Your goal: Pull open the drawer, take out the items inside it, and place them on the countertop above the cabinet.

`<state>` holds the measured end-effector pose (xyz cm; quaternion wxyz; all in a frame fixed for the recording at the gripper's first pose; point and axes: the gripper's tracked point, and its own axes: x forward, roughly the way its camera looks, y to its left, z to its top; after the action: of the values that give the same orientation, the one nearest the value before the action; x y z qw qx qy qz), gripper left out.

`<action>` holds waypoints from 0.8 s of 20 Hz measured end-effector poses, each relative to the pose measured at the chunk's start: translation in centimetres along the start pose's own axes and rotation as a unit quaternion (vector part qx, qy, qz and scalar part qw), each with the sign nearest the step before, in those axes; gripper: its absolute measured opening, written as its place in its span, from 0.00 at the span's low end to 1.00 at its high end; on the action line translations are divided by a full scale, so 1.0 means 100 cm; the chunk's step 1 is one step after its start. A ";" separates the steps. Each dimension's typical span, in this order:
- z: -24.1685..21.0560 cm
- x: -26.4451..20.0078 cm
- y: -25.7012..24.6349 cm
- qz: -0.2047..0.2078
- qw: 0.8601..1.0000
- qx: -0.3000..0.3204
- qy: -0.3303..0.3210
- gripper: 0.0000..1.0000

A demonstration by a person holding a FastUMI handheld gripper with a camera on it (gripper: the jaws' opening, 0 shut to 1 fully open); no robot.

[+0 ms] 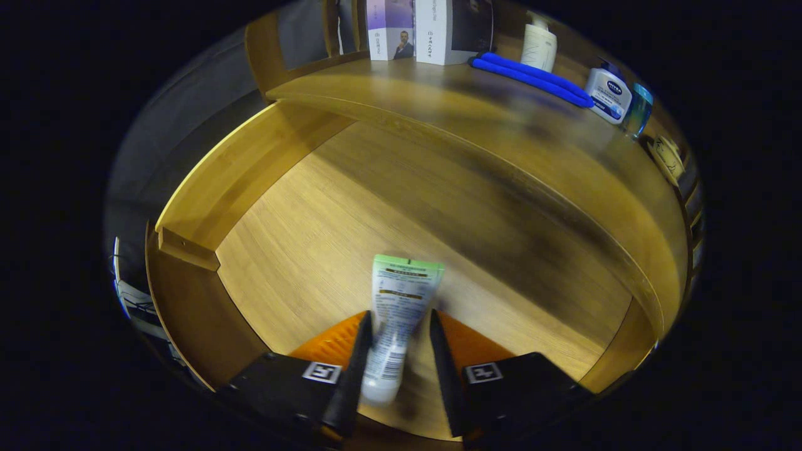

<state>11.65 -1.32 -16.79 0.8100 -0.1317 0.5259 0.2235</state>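
A white tube with a green end point(405, 285) stands between my fingers, its green end pointing ahead and its cap end back toward the camera. My gripper point(400, 321) is shut on the tube, one finger on each side of its body. Below it lies the open wooden drawer point(233, 172), whose bare floor spreads out ahead of the fingers. The tube casts a shadow on that floor. Beyond the drawer runs the cabinet's wooden countertop point(476, 106).
On the countertop's far side stand boxed books point(413, 28), a folded blue cloth point(532, 78), a pale bottle point(539, 47), a white-and-blue bottle point(608, 94) and a teal bottle point(639, 109). A wooden upright point(263, 53) rises at the countertop's left end.
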 end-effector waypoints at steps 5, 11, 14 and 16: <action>0.007 -0.006 -0.002 -0.022 0.999 -0.040 -0.028 0.15; 0.038 -0.035 0.001 -0.053 0.989 -0.074 -0.116 0.15; 0.049 -0.059 0.016 -0.047 0.984 -0.078 -0.156 0.15; 0.056 -0.070 0.021 -0.048 0.980 -0.081 -0.173 0.15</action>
<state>12.63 1.41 -8.02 0.8850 -0.1817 0.3511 0.2460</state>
